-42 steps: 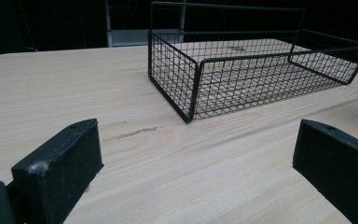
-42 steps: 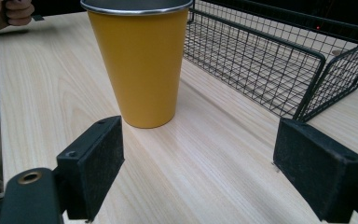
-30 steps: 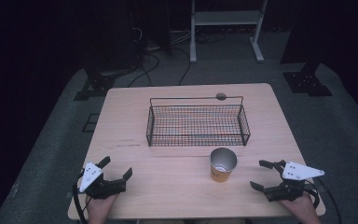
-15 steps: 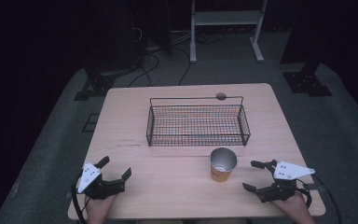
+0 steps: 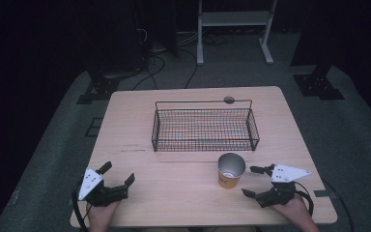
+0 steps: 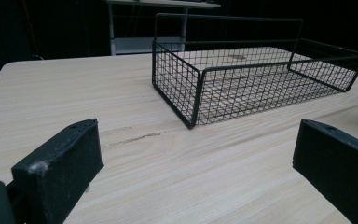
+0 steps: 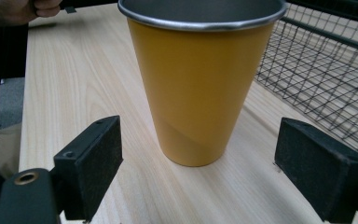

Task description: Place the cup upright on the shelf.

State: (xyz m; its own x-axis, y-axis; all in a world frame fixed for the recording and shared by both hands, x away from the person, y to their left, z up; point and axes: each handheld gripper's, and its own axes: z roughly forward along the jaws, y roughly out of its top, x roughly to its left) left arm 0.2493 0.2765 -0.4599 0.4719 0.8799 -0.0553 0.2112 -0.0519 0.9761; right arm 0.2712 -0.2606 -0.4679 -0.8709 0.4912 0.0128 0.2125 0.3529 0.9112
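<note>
High view: yellow cup [image 5: 231, 170] stands upright on your desk [image 5: 183, 193], just in front of the wire basket [image 5: 204, 126], nearest your right gripper [image 5: 260, 181]; left gripper [image 5: 117, 173] well apart, jaws spread. Left gripper view: basket ahead. Right gripper view: cup dead ahead between spread jaws, untouched.

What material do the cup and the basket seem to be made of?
The cup looks like metal with a matte yellow coating outside: its rolled rim and inside are bare silver-grey. The basket seems to be steel wire with a black coating, given its thin welded-looking grid, though plastic-coated wire is possible.
</note>
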